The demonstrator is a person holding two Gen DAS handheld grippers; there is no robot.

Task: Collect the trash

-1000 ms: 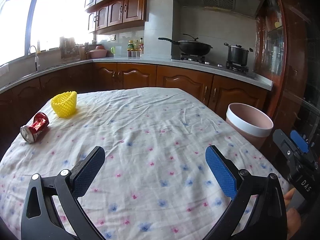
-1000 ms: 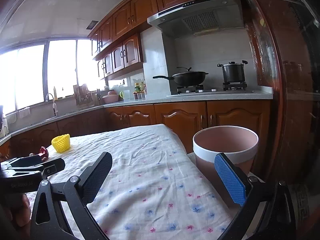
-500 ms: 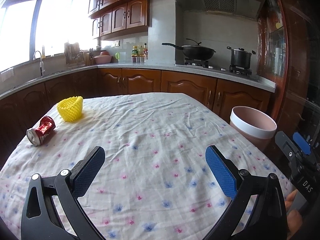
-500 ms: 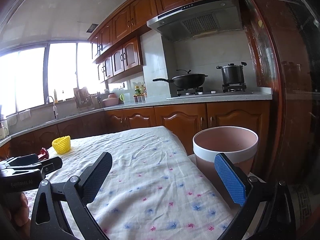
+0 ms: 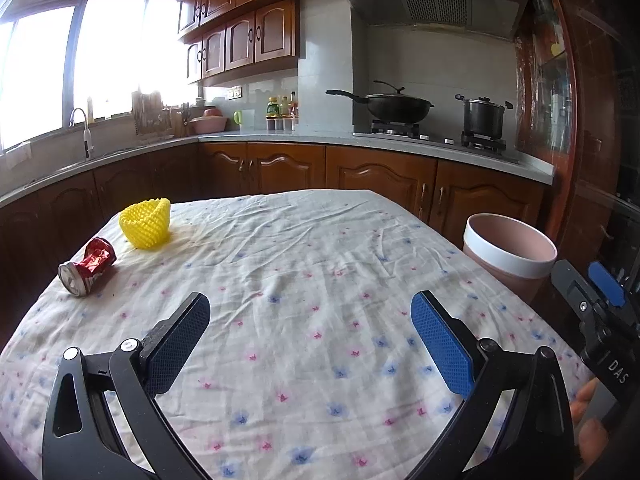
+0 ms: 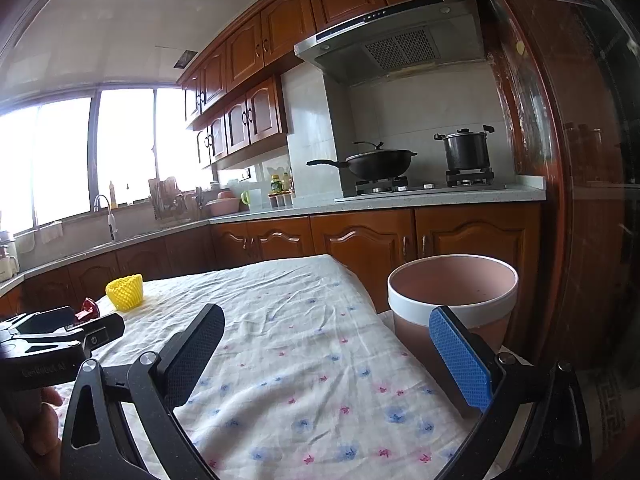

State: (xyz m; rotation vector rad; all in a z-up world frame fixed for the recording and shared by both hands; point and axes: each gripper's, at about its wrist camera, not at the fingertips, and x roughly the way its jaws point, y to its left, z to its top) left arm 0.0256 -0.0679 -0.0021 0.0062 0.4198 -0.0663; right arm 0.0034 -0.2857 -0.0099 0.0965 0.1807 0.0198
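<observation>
A crushed red can (image 5: 88,266) lies on its side at the table's far left, and a yellow foam fruit net (image 5: 146,223) stands just beyond it. Both show small in the right wrist view: the net (image 6: 125,292) and the can (image 6: 89,309), the can partly hidden by the left gripper. A pink bin with a white rim (image 5: 509,254) stands off the table's right edge; it also shows in the right wrist view (image 6: 452,298). My left gripper (image 5: 310,342) is open and empty above the near table. My right gripper (image 6: 326,356) is open and empty beside the bin.
The table (image 5: 304,264) wears a white floral cloth. Wooden cabinets and a counter (image 5: 360,140) with a wok and a pot on the stove run behind it. A sink and window are at the left. A dark wooden frame stands at the right.
The left wrist view has tilted up a little, so the can, net and bin sit lower and nearer in it. The right gripper has barely moved. Both grippers have stayed open.
</observation>
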